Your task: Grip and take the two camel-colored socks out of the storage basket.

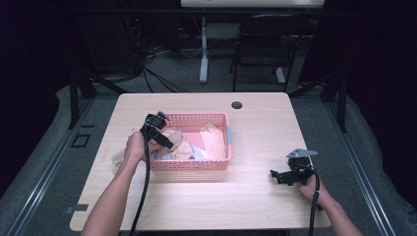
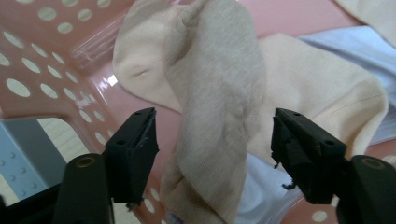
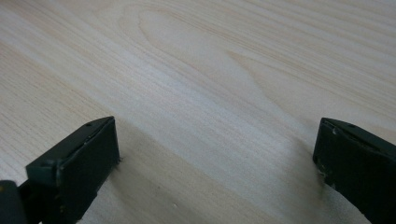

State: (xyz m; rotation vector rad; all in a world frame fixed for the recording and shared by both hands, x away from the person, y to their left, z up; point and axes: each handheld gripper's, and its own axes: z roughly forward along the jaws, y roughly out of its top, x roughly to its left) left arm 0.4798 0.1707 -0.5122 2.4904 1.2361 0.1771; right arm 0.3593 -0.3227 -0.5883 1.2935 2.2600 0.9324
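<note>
A pink perforated basket (image 1: 192,164) stands on the wooden table (image 1: 255,132), holding several pale socks and cloths. My left gripper (image 1: 166,141) reaches down into the basket's left end. In the left gripper view its jaws (image 2: 215,140) stand on either side of a beige sock (image 2: 215,79), with a gap between each pad and the fabric. A cream sock (image 2: 322,98) and a light blue cloth (image 2: 345,42) lie behind it. My right gripper (image 1: 276,177) rests low over the table at the right, open, with bare wood (image 3: 217,102) between its jaws.
A beige piece of fabric (image 1: 116,158) lies on the table left of the basket, beside the left hand. A dark cable hole (image 1: 237,105) sits near the table's far edge. Beyond the table stand a chair (image 1: 265,44) and a desk leg (image 1: 203,54).
</note>
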